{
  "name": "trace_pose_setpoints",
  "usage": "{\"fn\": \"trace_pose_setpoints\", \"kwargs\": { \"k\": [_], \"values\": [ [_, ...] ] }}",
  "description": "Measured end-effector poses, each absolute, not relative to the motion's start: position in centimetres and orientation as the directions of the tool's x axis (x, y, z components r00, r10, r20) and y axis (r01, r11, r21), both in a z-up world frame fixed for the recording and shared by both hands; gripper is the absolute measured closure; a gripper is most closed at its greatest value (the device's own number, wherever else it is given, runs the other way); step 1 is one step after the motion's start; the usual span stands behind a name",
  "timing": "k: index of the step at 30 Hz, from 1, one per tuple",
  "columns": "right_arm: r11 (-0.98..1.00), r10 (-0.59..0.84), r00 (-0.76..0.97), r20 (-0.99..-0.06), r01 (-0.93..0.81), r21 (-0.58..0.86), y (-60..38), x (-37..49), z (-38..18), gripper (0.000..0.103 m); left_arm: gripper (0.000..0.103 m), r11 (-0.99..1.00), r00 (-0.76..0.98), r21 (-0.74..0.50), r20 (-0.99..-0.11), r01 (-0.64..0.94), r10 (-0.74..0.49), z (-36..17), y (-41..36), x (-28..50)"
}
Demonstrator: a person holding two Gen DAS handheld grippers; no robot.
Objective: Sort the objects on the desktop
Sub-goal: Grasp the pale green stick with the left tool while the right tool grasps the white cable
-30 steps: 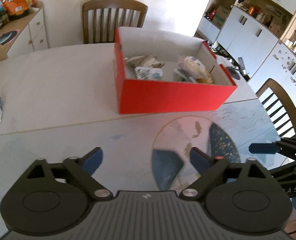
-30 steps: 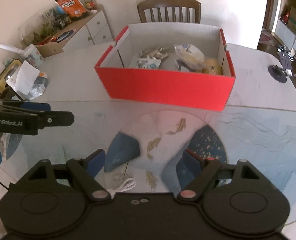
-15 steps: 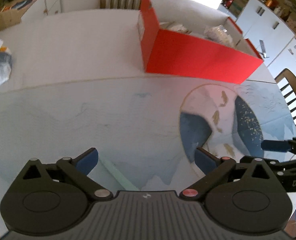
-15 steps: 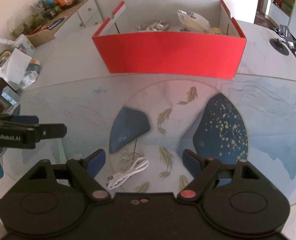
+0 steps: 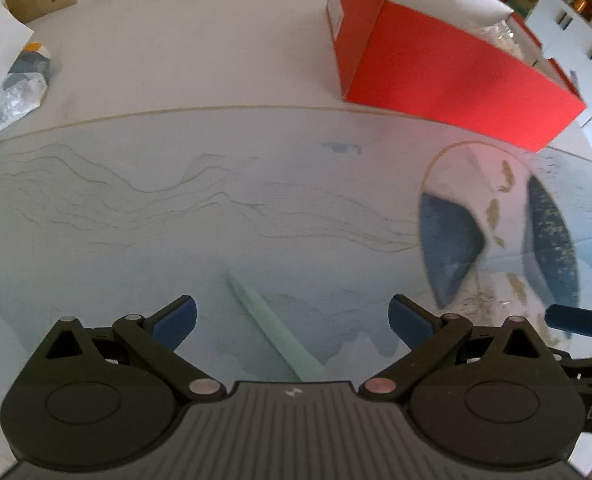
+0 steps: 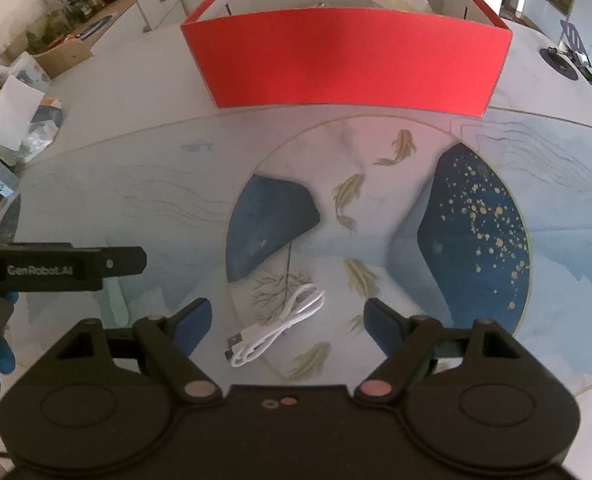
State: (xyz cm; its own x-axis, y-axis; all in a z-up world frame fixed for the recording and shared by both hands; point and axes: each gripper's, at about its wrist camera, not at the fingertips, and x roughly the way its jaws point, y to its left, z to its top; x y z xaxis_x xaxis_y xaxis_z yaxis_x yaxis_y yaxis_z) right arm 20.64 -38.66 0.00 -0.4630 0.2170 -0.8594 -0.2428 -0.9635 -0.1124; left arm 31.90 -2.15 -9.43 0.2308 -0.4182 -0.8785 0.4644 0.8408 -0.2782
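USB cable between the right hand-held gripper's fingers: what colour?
White; the USB cable shows best in the right wrist view.

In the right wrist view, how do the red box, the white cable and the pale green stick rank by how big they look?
Largest to smallest:
1. red box, by far the widest.
2. white cable, a loose coil.
3. pale green stick, though the other gripper hides part of it, so its place below the cable is unsure.

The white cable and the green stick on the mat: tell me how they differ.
The white cable is bent into a loose bundle of loops; the green stick is straight and flat. The cable is white with a metal plug at one end; the stick is pale green all along. The cable lies between the open fingers of the right hand-held gripper; the stick lies between those of the left hand-held gripper. Both rest flat on the mat, ungrasped.
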Motion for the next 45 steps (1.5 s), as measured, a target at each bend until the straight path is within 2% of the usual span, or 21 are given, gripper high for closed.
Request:
{"fn": "trace_pose_setpoints", "kwargs": {
  "k": [16, 24, 27, 29, 33, 36, 40, 41, 45],
  "values": [
    [-0.954, 0.277, -0.425, -0.862, -0.229, -0.194, -40.1, 19.7, -1.9, 0.027, 0.001, 0.863, 0.261, -0.194, -0.902, 0.467, -0.344, -11.1, -2.7, 31.3],
    [-0.944, 0.3, -0.39, -0.871, -0.252, -0.213, -39.5, 19.6, -2.9, 0.035, 0.005, 0.86, 0.293, -0.139, -0.903, 0.491, -0.313, -11.1, -3.2, 30.6],
    [-0.942, 0.311, -0.391, -0.866, -0.245, -0.228, -39.5, 19.7, -2.9, 0.037, 0.013, 0.859, 0.3, -0.139, -0.9, 0.493, -0.318, -10.8, -3.2, 30.4],
    [-0.939, 0.326, -0.39, -0.861, -0.236, -0.249, -39.6, 19.7, -2.9, 0.043, 0.021, 0.854, 0.304, -0.14, -0.896, 0.501, -0.325, -10.5, -3.2, 30.2],
    [-0.937, 0.341, -0.384, -0.858, -0.21, -0.278, -39.7, 19.9, -2.9, 0.047, 0.03, 0.848, 0.309, -0.144, -0.89, 0.51, -0.336, -10.3, -2.9, 30.0],
    [-0.939, 0.338, -0.388, -0.857, -0.204, -0.278, -39.5, 20.2, -2.7, 0.054, 0.044, 0.849, 0.319, -0.147, -0.884, 0.507, -0.343, -10.1, -2.4, 30.0],
    [-0.939, 0.338, -0.389, -0.857, -0.208, -0.275, -38.8, 20.5, -2.4, 0.068, 0.067, 0.838, 0.328, -0.145, -0.874, 0.526, -0.358, -10.0, -2.3, 29.8],
    [-0.938, 0.338, -0.389, -0.857, -0.206, -0.277, -38.7, 20.7, -2.3, 0.072, 0.07, 0.832, 0.329, -0.145, -0.871, 0.536, -0.364, -10.0, -2.3, 29.7],
    [-0.936, 0.345, -0.385, -0.856, -0.204, -0.285, -37.7, 21.3, -1.9, 0.077, 0.077, 0.822, 0.329, -0.162, -0.861, 0.546, -0.388, -10.0, -1.9, 29.5]
  ]
}}
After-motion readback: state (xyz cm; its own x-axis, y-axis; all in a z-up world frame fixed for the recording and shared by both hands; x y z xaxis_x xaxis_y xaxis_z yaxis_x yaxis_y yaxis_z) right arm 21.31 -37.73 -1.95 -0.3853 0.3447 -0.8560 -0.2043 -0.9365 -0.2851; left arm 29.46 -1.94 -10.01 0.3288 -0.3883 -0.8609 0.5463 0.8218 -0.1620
